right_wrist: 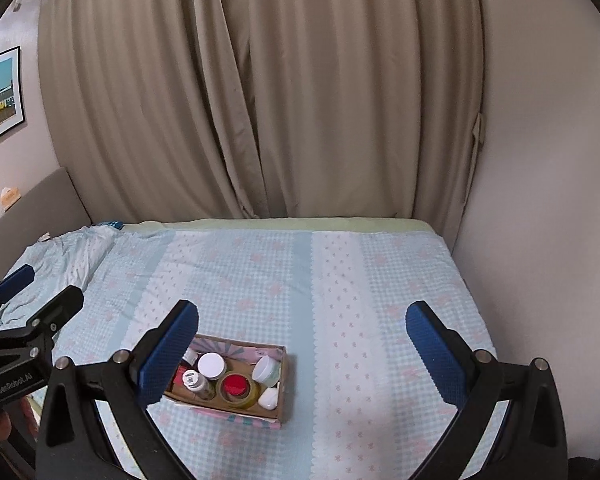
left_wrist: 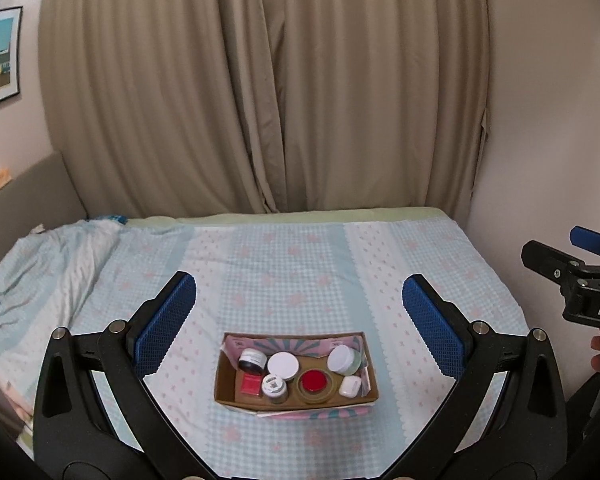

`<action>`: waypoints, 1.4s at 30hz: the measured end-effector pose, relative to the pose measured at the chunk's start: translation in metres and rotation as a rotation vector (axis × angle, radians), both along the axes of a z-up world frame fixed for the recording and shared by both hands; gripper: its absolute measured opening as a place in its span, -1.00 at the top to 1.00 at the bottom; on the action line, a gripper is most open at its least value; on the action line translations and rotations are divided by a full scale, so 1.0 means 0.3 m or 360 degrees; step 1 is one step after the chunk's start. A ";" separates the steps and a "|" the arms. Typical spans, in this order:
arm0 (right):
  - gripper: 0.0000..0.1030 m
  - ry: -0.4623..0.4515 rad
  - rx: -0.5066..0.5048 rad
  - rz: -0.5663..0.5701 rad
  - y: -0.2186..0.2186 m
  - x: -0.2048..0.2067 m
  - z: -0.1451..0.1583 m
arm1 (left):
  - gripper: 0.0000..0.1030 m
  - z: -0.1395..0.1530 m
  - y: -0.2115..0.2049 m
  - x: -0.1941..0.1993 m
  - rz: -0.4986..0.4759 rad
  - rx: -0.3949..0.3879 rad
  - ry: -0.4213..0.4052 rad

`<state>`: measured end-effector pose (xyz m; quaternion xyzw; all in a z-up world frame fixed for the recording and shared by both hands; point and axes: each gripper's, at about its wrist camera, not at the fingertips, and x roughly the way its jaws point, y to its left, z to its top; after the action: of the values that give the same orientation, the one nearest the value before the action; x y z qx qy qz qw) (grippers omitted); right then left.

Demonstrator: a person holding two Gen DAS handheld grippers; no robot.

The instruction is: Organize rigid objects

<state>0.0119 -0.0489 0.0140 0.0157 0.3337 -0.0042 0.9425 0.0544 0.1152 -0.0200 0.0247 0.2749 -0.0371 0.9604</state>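
Observation:
A small cardboard box (left_wrist: 228,394) (right_wrist: 282,404) sits on the bed and holds several rigid items: a white-lidded jar (left_wrist: 283,364) (right_wrist: 211,365), a red-lidded jar (left_wrist: 313,382) (right_wrist: 236,385), a white earbud case (left_wrist: 349,386) (right_wrist: 269,398), a pale green jar (left_wrist: 343,359) (right_wrist: 266,370), a dark jar (left_wrist: 253,359), a red flat case (left_wrist: 249,385) and a small labelled bottle (left_wrist: 274,386) (right_wrist: 194,380). My left gripper (left_wrist: 300,312) is open and empty, held above and before the box. My right gripper (right_wrist: 302,334) is open and empty, with the box under its left finger (right_wrist: 168,356).
The bed (left_wrist: 300,264) has a light blue checked sheet, with a rumpled blanket (left_wrist: 40,272) at the left. Beige curtains (left_wrist: 260,80) hang behind. A wall (left_wrist: 548,120) bounds the bed on the right. The right gripper shows at the right edge of the left wrist view (left_wrist: 580,280).

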 end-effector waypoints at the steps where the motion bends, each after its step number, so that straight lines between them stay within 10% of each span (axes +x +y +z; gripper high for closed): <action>1: -1.00 -0.0005 -0.0002 -0.0007 -0.006 -0.005 0.003 | -1.00 0.003 -0.001 -0.004 0.0006 -0.0004 -0.0004; 42: -1.00 -0.0062 -0.0026 -0.0030 -0.035 -0.019 0.023 | -1.00 0.010 0.008 -0.038 0.0027 -0.0037 -0.0035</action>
<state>0.0061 -0.0596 0.0208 0.0113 0.3152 -0.0156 0.9488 0.0430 0.1177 -0.0168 0.0116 0.2641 -0.0318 0.9639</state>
